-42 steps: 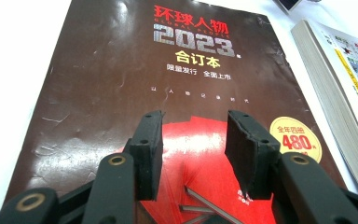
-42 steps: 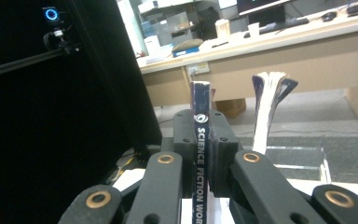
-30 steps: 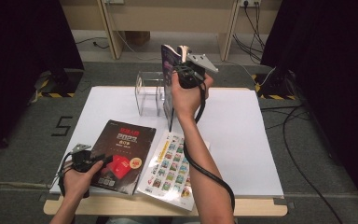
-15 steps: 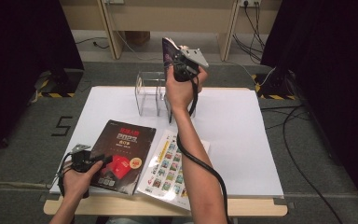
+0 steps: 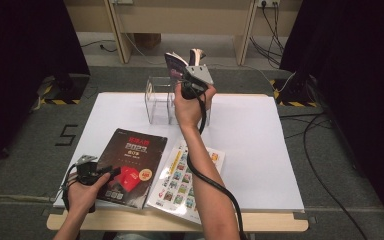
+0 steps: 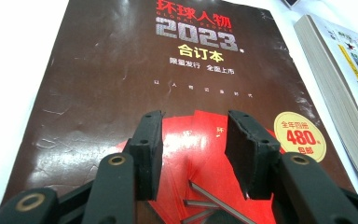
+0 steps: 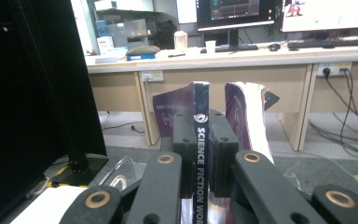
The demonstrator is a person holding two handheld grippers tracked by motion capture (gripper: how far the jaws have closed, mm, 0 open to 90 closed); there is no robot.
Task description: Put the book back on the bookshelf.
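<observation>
Desks with monitors behind, right hand-held gripper (image 7: 200, 154) clamping book spine (image 7: 200, 140)

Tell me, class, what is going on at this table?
A person works with tongs in each hand. The right tongs grip a purple book by its spine, holding it in the air over a clear rack. The left tongs rest open over a dark magazine lying flat, beside a colourful booklet.
</observation>
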